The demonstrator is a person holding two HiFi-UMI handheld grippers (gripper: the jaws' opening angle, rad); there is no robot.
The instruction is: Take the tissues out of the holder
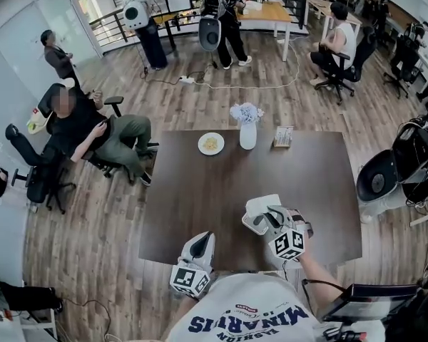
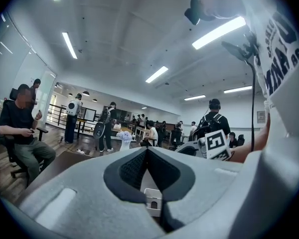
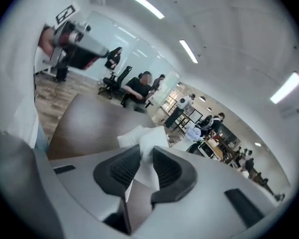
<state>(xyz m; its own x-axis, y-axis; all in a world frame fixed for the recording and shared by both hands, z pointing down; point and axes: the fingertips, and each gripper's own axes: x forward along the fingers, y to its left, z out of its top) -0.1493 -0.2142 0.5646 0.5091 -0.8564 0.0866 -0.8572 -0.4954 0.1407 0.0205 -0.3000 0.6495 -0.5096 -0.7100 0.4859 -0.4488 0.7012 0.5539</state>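
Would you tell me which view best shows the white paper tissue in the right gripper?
The right gripper view: the white paper tissue sits large, pinched between the right gripper's jaws. The head view shows it as a small pale sheet at that gripper's tip; the left gripper view shows none of it clearly.

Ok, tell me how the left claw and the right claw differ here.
The left claw is shut with nothing in it; the right claw is shut on a white tissue. The left claw sits by the near edge of the table; the right claw is further in over it. The left claw sits level; the right claw is rolled to one side. Both are grey with dark ribbed pads.
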